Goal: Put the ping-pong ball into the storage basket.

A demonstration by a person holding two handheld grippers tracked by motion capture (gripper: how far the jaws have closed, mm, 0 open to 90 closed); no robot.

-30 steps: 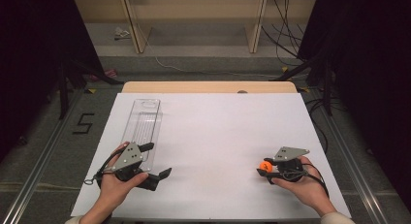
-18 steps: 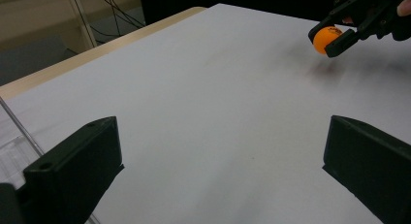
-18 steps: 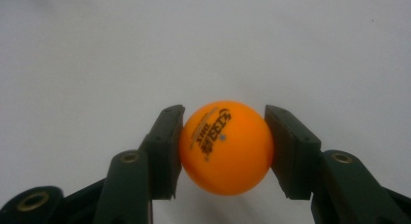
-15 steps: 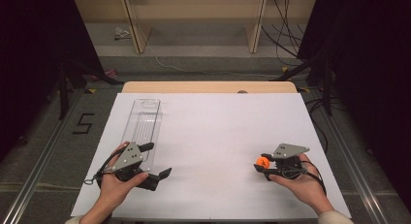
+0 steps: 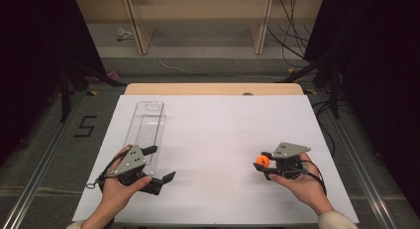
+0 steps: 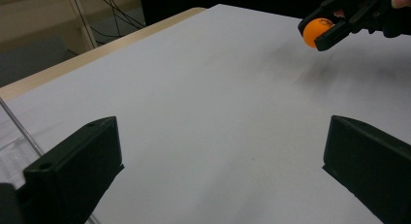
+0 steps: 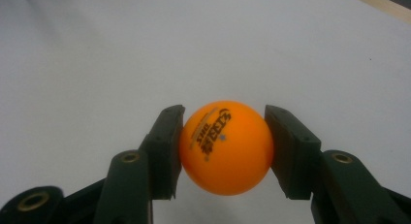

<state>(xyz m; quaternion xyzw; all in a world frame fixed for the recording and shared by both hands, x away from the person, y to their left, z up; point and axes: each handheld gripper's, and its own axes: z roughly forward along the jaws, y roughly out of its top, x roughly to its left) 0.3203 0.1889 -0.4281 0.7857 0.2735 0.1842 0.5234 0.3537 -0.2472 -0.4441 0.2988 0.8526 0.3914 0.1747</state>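
Note:
An orange table-tennis ball (image 7: pixel 225 146) with dark print sits squeezed between the two black pads of my right gripper (image 7: pixel 224 149). In the high view this gripper (image 5: pixel 261 161) is at the right front of the white table, holding the ball (image 5: pixel 262 160) just above the surface. My left gripper (image 5: pixel 161 163) rests at the left front with its jaws wide apart and nothing between them. From the left gripper view (image 6: pixel 220 136) the ball (image 6: pixel 316 32) shows far off in the other gripper's jaws. A long clear plastic tray (image 5: pixel 146 125) lies right behind the left gripper.
The white tabletop (image 5: pixel 223 130) stretches between the two grippers, with a wooden strip (image 5: pixel 213 88) along its far edge. Dark floor, cables and shelf legs lie beyond the table. The tray's clear edge (image 6: pixel 14 136) runs beside the left jaw.
The right gripper with the ball has shifted a little to the left and away from the front edge. The left hand has stayed put.

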